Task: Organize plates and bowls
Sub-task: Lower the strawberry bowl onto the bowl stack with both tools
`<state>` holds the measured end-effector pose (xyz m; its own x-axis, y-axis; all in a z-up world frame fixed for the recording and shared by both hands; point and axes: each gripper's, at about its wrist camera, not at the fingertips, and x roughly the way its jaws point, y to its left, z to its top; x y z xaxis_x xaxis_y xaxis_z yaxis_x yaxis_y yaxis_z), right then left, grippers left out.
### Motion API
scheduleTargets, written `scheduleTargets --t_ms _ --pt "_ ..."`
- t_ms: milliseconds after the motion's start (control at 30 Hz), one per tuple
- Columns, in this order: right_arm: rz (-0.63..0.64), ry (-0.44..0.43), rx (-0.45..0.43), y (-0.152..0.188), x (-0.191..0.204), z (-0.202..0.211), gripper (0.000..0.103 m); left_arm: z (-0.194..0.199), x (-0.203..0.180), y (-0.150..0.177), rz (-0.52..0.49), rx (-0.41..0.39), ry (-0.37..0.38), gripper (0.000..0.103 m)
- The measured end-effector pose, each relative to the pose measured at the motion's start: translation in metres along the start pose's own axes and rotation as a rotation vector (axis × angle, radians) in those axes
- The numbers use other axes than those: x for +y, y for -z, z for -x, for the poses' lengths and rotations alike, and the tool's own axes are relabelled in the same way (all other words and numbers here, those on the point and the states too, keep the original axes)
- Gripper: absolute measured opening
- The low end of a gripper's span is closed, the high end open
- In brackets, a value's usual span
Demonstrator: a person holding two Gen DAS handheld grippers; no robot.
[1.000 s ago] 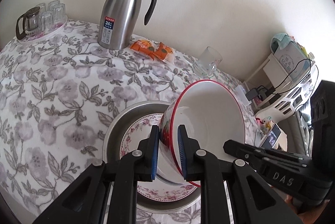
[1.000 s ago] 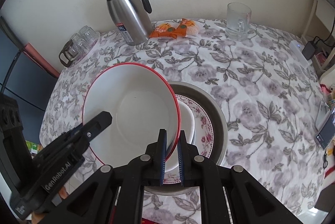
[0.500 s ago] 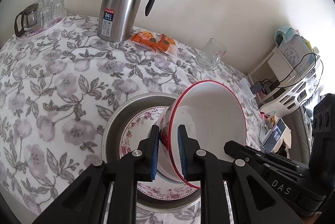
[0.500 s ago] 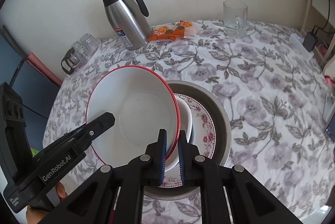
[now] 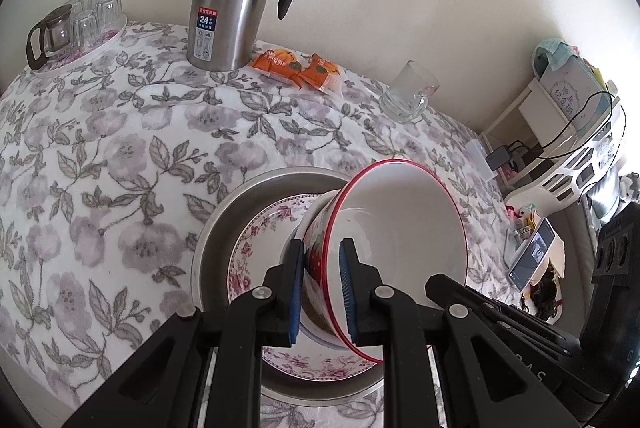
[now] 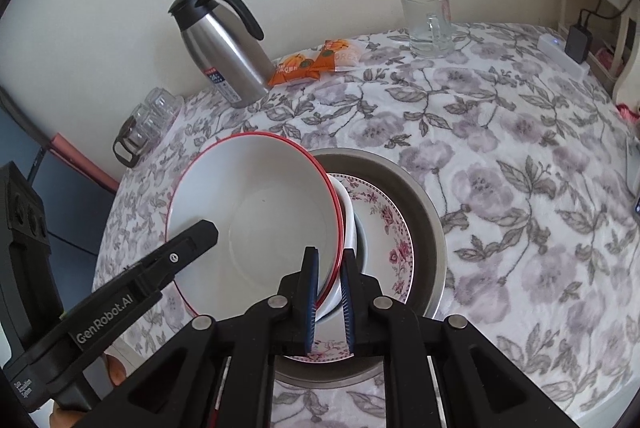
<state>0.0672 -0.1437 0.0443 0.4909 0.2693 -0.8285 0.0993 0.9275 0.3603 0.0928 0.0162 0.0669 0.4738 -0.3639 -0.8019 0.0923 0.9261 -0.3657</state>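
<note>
Bowl (image 5: 400, 240) with the red rim is pinched on opposite edges by left gripper (image 5: 320, 292) and right gripper (image 6: 329, 296), tilted over the plate (image 6: 384, 228) stack, probably for steadier lowering.

Ahead of the 2 grippers sit 2 bowls: 1 red-rimmed bowl (image 5: 404, 228) tilted over 1 plain white bowl (image 6: 347, 224). Beneath them lie 1 floral plate (image 5: 256, 244) and 1 metal pan (image 5: 224, 224). Farther ahead stand 1 steel thermal jug (image 5: 230, 8), 2 orange snack packets (image 5: 298, 66) and 1 glass mug (image 5: 408, 94). Far ahead to the left, 1 tray (image 5: 76, 44) carries 1 glass teapot (image 5: 50, 36) and several small glasses (image 5: 98, 12), too overlapped to count exactly.
</note>
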Motion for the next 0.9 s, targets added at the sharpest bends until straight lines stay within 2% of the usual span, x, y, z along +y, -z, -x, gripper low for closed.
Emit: scheduleTargets --t_ms 167,567,900 --pt "-0.002 0.007 -0.016 0.002 0.001 0.001 0.014 -0.003 0.001 -0.001 0.010 0.009 -0.003 0.018" --pt "-0.038 -0.050 -0.032 0.003 -0.004 0.008 0.016 0.004 0.001 -0.002 0.038 -0.013 0.010 0.018" --pt "-0.058 -0.061 -0.016 0.003 -0.010 0.006 0.017 -0.005 0.005 -0.001 0.075 0.027 0.017 0.018"
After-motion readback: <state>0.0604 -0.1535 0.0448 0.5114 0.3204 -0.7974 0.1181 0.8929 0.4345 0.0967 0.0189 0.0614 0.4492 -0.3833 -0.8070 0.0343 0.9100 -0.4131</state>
